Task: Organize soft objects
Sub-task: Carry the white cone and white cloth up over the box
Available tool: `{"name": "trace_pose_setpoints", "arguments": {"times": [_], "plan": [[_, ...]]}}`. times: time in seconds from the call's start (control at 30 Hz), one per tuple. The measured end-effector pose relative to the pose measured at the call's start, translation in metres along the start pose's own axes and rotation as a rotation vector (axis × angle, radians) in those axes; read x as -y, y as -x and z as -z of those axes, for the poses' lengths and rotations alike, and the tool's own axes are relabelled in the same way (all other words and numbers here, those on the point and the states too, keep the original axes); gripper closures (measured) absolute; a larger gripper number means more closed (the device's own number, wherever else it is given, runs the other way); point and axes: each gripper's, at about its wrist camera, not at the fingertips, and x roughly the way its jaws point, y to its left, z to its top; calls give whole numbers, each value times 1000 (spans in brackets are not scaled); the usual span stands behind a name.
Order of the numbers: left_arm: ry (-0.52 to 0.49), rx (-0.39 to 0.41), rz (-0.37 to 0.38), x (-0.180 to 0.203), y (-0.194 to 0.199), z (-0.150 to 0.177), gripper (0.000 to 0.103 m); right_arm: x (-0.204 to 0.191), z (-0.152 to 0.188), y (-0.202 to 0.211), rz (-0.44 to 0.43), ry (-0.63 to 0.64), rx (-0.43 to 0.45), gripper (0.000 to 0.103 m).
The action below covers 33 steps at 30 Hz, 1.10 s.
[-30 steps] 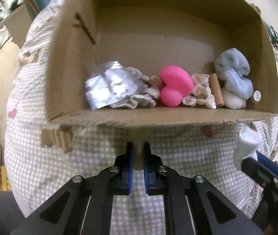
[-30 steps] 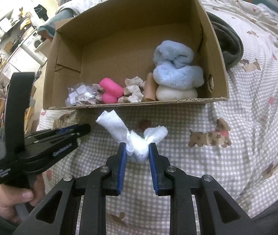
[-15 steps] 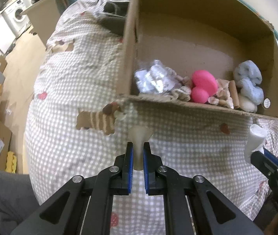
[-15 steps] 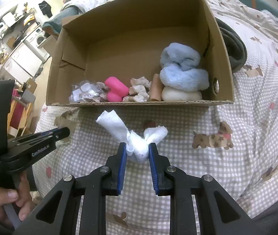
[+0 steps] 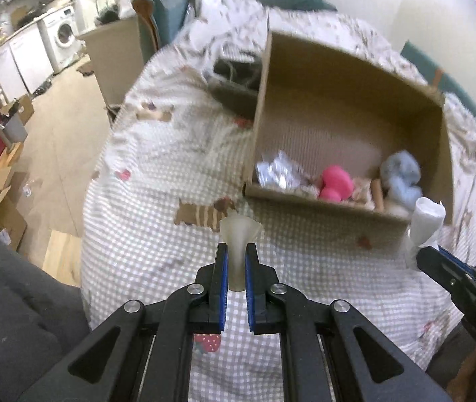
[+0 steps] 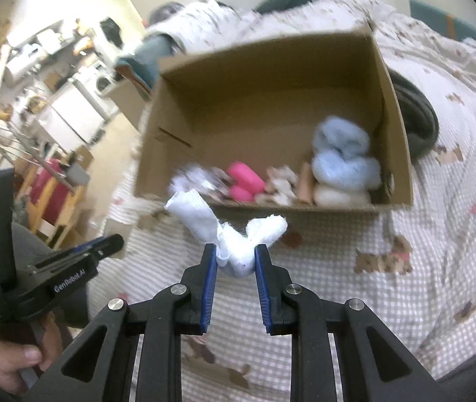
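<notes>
A crumpled white tissue wad (image 6: 234,234), papery and twisted into two flared ends, sits clamped in the right tool (image 6: 235,258). The left tool (image 5: 236,261) is clamped on a pale, translucent rubbery piece (image 5: 239,238) with a flared top. Both hang over the gingham bed cover (image 6: 388,301), near the front wall of a corrugated cardboard box (image 6: 402,154). Inside, along that wall, lie crinkled silver foil (image 5: 276,172), a smooth pink heart (image 5: 335,184) and fluffy blue plush (image 6: 345,157).
</notes>
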Motion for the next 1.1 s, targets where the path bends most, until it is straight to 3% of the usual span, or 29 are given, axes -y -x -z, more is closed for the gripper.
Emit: {"name": "trace_pose_setpoints", "arguments": {"times": [0.2, 0.47, 0.83, 0.93, 1.03, 1.1], "plan": [[-29, 136, 7, 11, 33, -20, 95, -11, -5, 22, -68, 34, 113, 79], [-113, 217, 73, 37, 48, -59, 95, 2, -16, 35, -93, -23, 194, 79], [-218, 221, 47, 67, 12, -116, 94, 21, -57, 39, -83, -70, 213, 79], [-232, 185, 62, 72, -7, -119, 94, 23, -74, 33, -53, -29, 217, 79], [-220, 100, 146, 72, -33, -115, 94, 32, -82, 20, -44, -30, 205, 79], [-208, 62, 156, 71, -47, -108, 94, 41, -79, 7, -37, -55, 186, 79]]}}
